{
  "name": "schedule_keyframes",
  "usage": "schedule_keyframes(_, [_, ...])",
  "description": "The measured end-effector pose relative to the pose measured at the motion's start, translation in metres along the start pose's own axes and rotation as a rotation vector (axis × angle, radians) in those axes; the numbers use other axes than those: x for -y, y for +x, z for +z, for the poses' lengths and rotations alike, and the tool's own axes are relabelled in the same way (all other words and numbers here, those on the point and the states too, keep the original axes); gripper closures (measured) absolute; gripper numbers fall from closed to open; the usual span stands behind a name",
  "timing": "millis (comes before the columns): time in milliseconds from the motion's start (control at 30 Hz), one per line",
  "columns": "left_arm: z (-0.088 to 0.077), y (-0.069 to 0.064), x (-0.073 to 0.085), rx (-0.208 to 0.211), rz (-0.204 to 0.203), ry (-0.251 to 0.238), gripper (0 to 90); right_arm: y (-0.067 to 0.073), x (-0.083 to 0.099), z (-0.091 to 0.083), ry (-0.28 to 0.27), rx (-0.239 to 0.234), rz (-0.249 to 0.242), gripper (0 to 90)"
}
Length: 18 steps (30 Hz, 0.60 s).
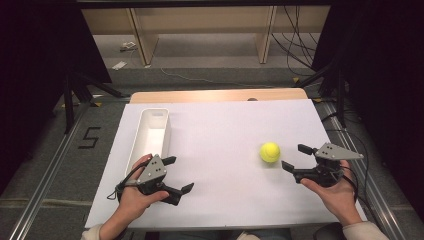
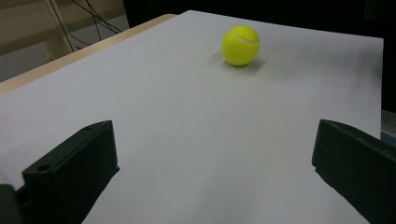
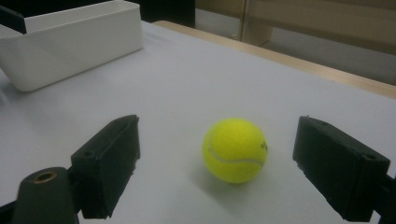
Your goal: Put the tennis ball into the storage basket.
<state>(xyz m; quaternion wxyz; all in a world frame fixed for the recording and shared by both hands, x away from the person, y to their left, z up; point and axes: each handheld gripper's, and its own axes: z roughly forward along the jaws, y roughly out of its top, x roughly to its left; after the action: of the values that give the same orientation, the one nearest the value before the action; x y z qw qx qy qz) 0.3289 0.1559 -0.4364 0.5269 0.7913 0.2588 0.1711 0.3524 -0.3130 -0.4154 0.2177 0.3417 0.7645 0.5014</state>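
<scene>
A yellow tennis ball (image 1: 270, 152) rests on the white table sheet (image 1: 220, 145), right of centre. My right gripper (image 1: 296, 157) is open just to the right of the ball, its jaws pointing at it. In the right gripper view the ball (image 3: 235, 150) lies a short way ahead, between the lines of the two black jaws, untouched. My left gripper (image 1: 178, 174) is open at the front left, beside the near end of a white bin (image 1: 152, 134). From the left gripper view the ball (image 2: 240, 45) sits far off across the bare sheet.
The long white bin (image 3: 70, 44) stands empty along the sheet's left side. A wooden table edge (image 1: 215, 95) runs behind the sheet. Black stands and cables flank the table on the floor, with wooden shelving legs beyond.
</scene>
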Motion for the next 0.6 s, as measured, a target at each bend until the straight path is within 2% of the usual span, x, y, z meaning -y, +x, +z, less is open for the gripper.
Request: schedule_keyframes(600, [-0.0011,-0.0010,-0.0011,-0.001,0.008,-0.005,0.0,-0.0011,-0.0001,0.0076,0.018,0.002,0.004,15.4])
